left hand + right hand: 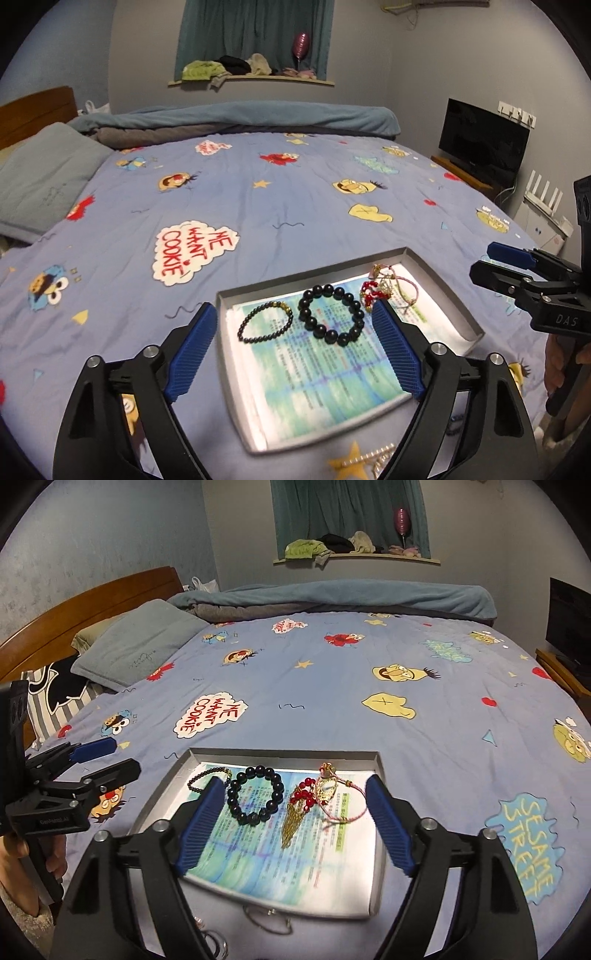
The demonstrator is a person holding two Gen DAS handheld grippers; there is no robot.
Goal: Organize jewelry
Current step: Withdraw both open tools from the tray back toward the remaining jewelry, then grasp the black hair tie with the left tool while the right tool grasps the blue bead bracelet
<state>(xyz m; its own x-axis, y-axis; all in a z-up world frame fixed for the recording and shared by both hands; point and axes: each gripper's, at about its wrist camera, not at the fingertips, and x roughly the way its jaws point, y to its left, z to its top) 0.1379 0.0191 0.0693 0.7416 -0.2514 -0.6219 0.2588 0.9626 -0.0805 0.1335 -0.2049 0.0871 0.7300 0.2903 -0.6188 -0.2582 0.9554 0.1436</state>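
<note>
A shallow grey tray lined with a printed sheet lies on the bed. In it are a small dark bead bracelet, a large black bead bracelet, a red bead piece and a pink cord bracelet. My left gripper hangs open above the tray's left half, holding nothing. The right wrist view shows the tray, the large bracelet, the red beads with a gold tassel and the pink cord. My right gripper is open above them, empty.
Loose gold pieces and a thin bangle lie on the patterned blue bedcover in front of the tray. Each gripper shows in the other's view, right gripper, left gripper. Pillows lie left, a screen stands right.
</note>
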